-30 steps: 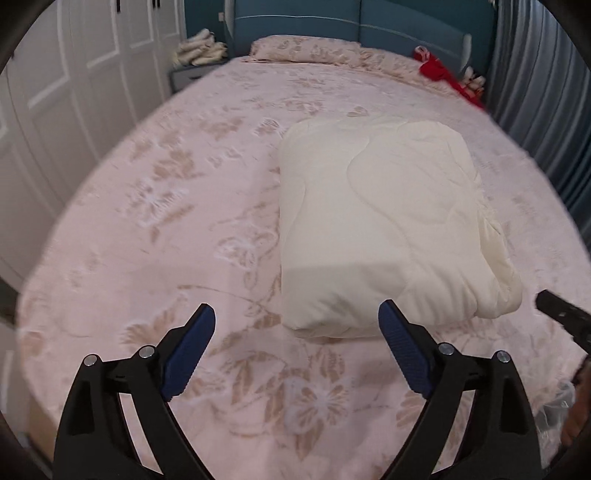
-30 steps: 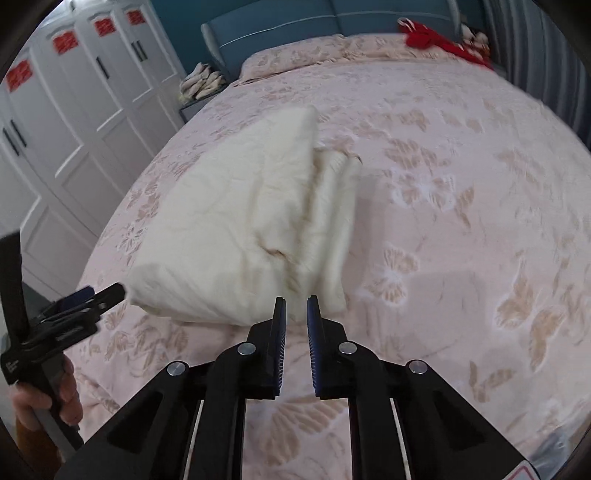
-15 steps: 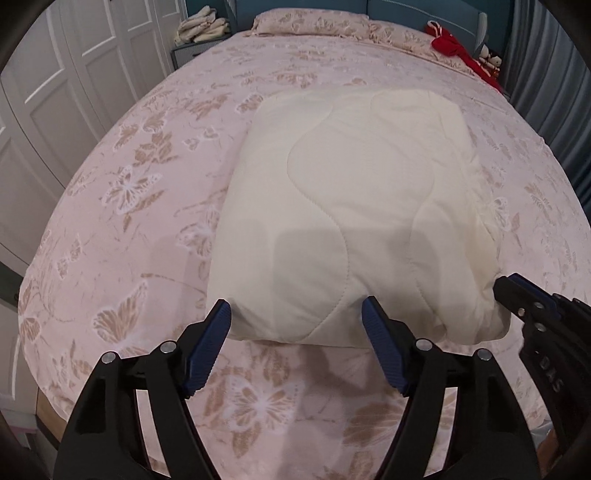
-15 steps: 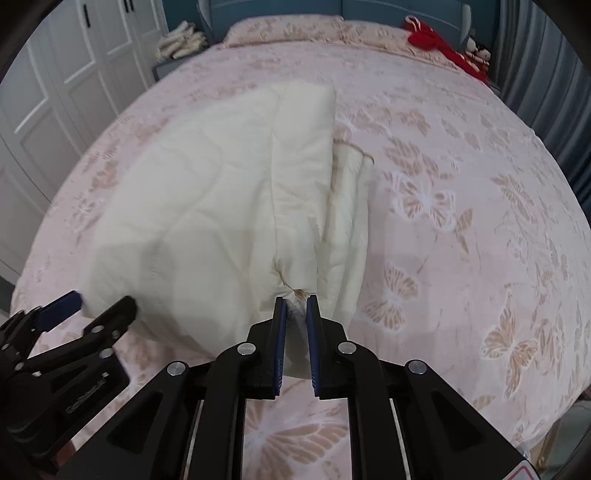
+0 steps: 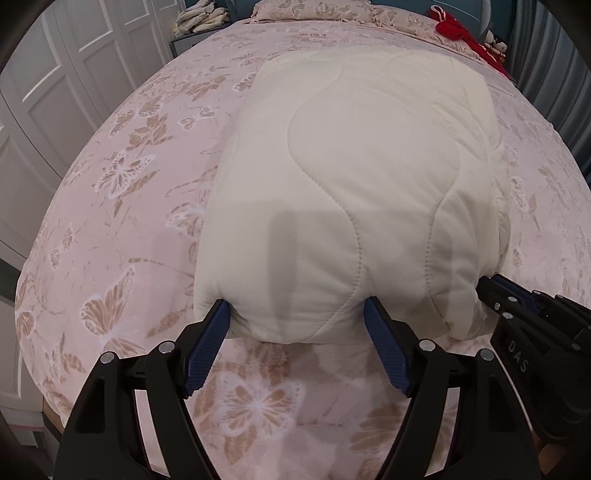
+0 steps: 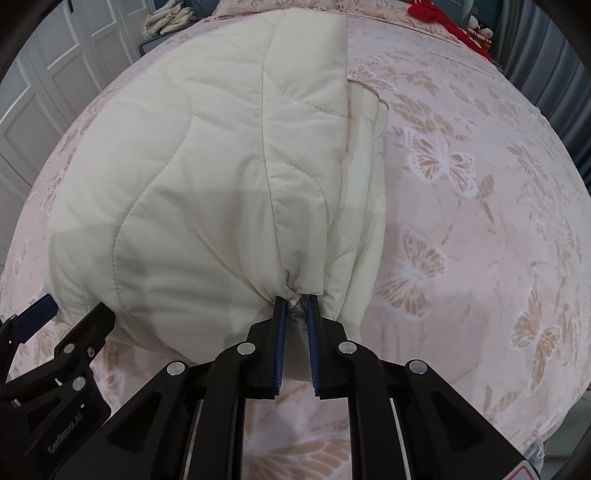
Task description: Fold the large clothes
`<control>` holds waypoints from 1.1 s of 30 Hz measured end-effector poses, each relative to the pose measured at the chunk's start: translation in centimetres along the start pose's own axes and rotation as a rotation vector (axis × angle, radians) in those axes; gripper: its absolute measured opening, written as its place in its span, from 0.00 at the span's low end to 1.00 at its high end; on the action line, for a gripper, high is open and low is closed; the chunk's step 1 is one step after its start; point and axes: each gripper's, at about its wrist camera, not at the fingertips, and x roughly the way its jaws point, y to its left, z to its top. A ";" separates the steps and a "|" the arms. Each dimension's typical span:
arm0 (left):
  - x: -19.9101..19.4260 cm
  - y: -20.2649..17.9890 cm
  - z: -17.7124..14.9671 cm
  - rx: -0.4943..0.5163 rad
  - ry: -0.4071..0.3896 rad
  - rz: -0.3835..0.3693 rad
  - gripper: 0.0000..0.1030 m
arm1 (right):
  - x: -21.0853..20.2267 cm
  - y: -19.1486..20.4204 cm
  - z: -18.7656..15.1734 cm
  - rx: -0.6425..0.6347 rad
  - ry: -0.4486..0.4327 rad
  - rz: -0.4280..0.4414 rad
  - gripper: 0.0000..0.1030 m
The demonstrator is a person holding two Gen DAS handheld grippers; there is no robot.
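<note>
A bed (image 5: 110, 206) with a pink butterfly-print cover carries the folded cream quilt (image 5: 362, 177), lying near its foot edge. The left tool (image 5: 297, 317) has its blue pads spread apart, straddling the quilt's near edge and touching it without clamping. The right tool (image 6: 295, 306) is clamped together on a bunched bit of the quilt's near right corner (image 6: 293, 293).

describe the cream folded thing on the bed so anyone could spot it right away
On the pink butterfly-print bedspread, near its foot edge, lies a puffy folded quilt. It is plain cream with wavy stitching, the only unpatterned item there, unlike the red item by the pillows.
</note>
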 end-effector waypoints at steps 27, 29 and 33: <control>-3.7 0.0 -2.3 -0.015 -0.042 -0.034 0.74 | -8.0 -2.6 -4.7 0.031 -0.104 0.093 0.17; -4.6 -0.2 -2.9 -0.011 -0.057 -0.028 0.74 | -8.7 -2.8 -5.4 0.028 -0.115 0.098 0.17; -6.4 -0.6 -4.3 -0.009 -0.078 -0.025 0.76 | -10.1 -2.9 -6.7 0.030 -0.133 0.109 0.20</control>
